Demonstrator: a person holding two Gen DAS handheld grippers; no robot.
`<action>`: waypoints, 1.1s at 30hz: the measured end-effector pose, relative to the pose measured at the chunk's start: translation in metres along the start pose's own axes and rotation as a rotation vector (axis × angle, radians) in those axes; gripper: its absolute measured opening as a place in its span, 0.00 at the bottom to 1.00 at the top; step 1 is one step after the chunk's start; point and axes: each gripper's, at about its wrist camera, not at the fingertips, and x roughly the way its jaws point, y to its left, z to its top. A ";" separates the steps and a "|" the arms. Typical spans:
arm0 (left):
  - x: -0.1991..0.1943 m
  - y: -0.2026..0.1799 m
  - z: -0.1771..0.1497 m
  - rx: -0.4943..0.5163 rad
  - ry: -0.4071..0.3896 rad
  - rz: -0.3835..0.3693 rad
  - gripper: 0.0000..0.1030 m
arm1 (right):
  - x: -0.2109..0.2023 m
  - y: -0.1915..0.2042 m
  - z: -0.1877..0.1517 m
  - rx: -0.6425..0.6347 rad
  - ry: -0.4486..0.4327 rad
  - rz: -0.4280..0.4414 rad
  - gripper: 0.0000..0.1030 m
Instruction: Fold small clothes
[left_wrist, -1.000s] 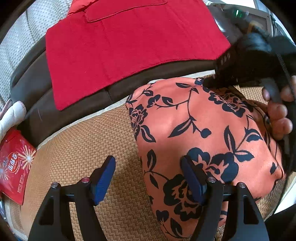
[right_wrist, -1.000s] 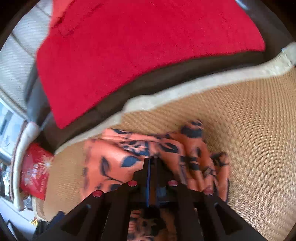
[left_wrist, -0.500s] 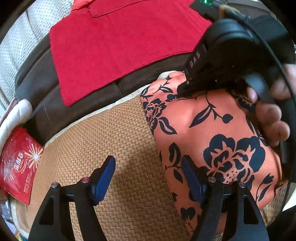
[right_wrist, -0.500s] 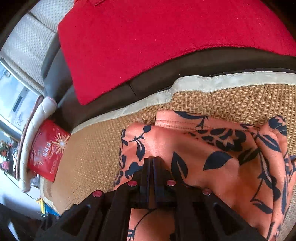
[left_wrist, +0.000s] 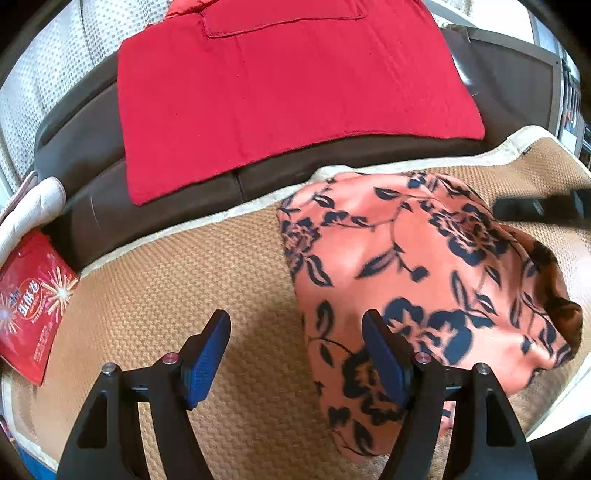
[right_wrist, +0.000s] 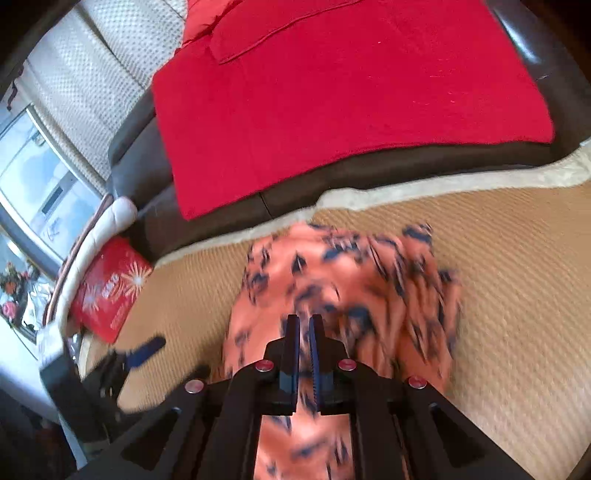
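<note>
Since a moment ago, the right tongs (right_wrist: 303, 325) are pulling back from over the garment (left_wrist: 424, 280), now only at the far right edge of the left view.

Orange with a dark flower print, the garment is lying in a rumpled, half-folded heap on the woven mat (left_wrist: 166, 291), right of centre, its far edge nearly reaching the mat's pale border. The right tongs are nearly closed with a narrow gap; motion blur is hiding whether cloth is pinched between them. The left tongs (left_wrist: 295, 354) are hovering wide open and empty, their right finger just over the garment's near-left edge. A good fold probably means flattening the hump first, then pinching one single layer at an edge. Beyond, a red cloth (left_wrist: 288, 92) is draping the dark sofa (left_wrist: 85, 199); a red packet (left_wrist: 33, 306) is lying far left.
</note>
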 end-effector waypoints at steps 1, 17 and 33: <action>0.000 -0.004 -0.003 0.004 0.010 -0.002 0.72 | -0.005 -0.002 -0.009 -0.002 0.009 0.001 0.08; -0.007 0.000 -0.021 -0.050 -0.011 0.005 0.73 | -0.023 -0.031 -0.051 0.099 -0.021 -0.028 0.08; -0.009 0.018 -0.015 -0.083 -0.043 0.048 0.73 | -0.001 -0.045 -0.043 0.181 0.062 -0.041 0.06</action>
